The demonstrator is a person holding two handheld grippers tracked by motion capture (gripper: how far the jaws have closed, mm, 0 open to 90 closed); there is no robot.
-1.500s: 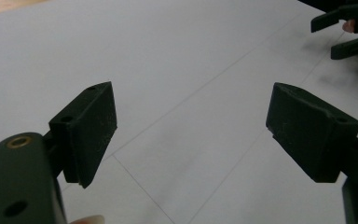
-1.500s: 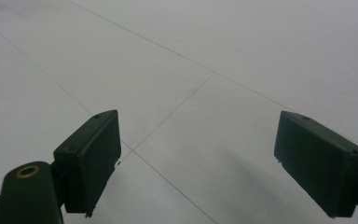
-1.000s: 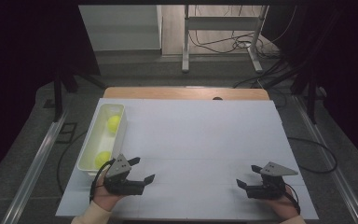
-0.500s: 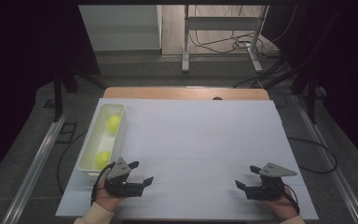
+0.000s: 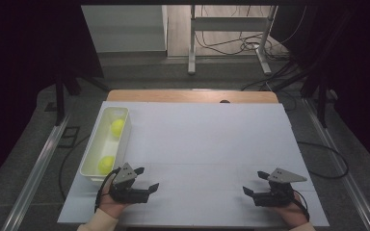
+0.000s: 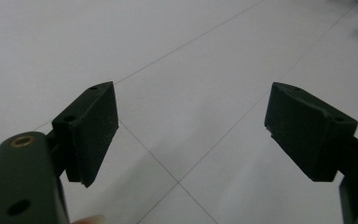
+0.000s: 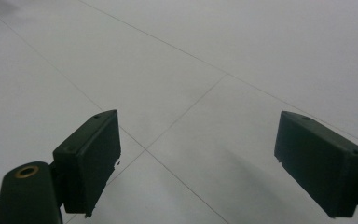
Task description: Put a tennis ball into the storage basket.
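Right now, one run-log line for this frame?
left gripper: open, empty, beside tray | right gripper: open, empty, over white table | two yellow balls in tray | nothing grasped

I held my left gripper [image 5: 146, 179] low at the near left, jaws spread wide apart with nothing between them, pointing toward the right. My left hand [image 5: 110, 204] wrapped its body from below, the sleeve cuff just behind. My right gripper [image 5: 254, 184] sat at the near right, jaws equally wide and empty, aimed leftward, gripped by my right hand [image 5: 289, 211].
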